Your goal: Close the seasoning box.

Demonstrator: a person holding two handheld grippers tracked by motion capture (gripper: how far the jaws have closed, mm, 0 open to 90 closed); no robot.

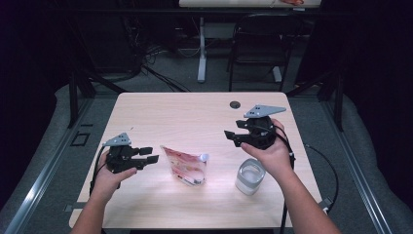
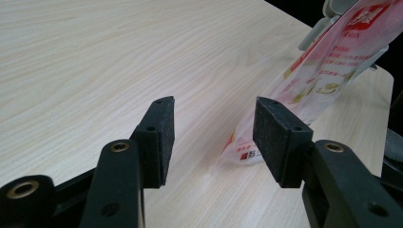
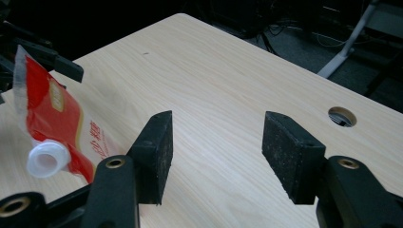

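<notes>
A red and white spouted pouch [image 1: 185,165] stands in the middle of the wooden table [image 1: 170,112], its white open spout [image 1: 203,157] at the upper right corner. My left gripper [image 1: 151,155] hovers just left of the pouch, jaws open and empty, pointing at it. In the left gripper view the pouch [image 2: 328,66] rises beyond the right jaw of my left gripper [image 2: 214,137]. My right gripper [image 1: 229,137] is open and empty, held over the table's right part. The right gripper view shows bare wood between the jaws of my right gripper [image 3: 216,152], with the pouch [image 3: 52,109] and spout [image 3: 46,159] at left.
A clear glass [image 1: 251,176] stands near the front right, just below my right hand. A round cable hole [image 1: 235,104] sits near the table's far edge. Beyond the table are a dark chair [image 1: 258,44] and a white desk leg [image 1: 201,48].
</notes>
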